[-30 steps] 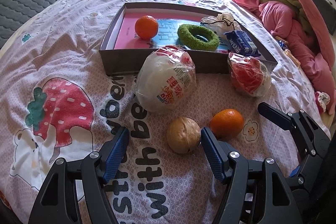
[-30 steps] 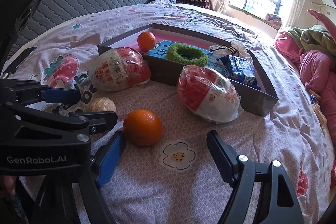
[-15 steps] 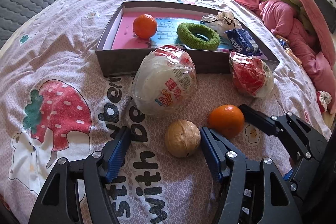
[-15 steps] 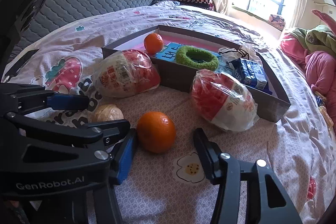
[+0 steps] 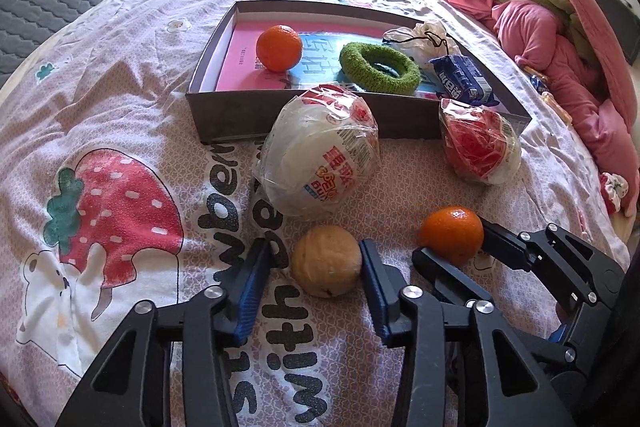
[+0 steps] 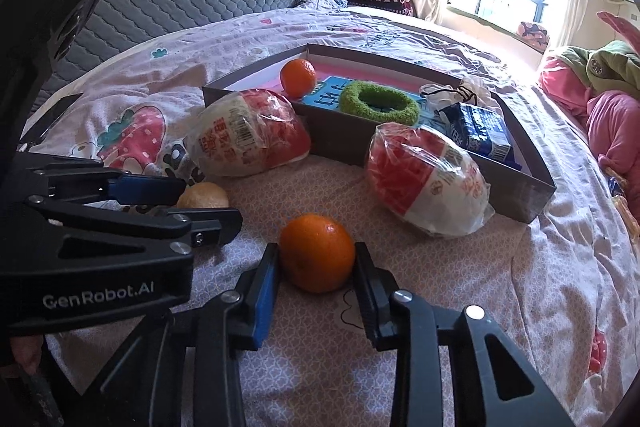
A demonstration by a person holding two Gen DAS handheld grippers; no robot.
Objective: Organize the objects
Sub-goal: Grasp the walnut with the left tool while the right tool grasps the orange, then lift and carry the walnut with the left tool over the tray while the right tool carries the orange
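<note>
Now both sets of jaws have just been closing, each around one of the loose pieces on the pink strawberry-print bedspread (image 5: 120,107). I read that as two pickups begun at once, with nothing lifted yet.

Beyond them stands the shallow grey cardboard box (image 5: 232,123), the likely place for everything. It already holds a round orange tangerine (image 5: 279,47), a fuzzy green ring (image 5: 378,69) and a small blue packet (image 5: 464,79). Two egg-shaped snacks wrapped in clear plastic, a mostly white one (image 5: 320,151) and a mostly red one (image 5: 480,143), lie on the bedspread against the box's near wall, not yet put away.

The second orange tangerine (image 6: 316,253) sits on the bedspread between the pads of the right gripper (image 6: 316,251). The jaws have narrowed to the fruit's width and both pads look pressed against its sides, so it seems gripped.

The smaller tan walnut (image 5: 326,267) rests on the bedspread inside the left gripper (image 5: 315,249). Its jaws are partly closed: one pad touches the shell, while a gap shows at the other. That grasp is not finished, and the round shell may roll as the jaws close.
</note>
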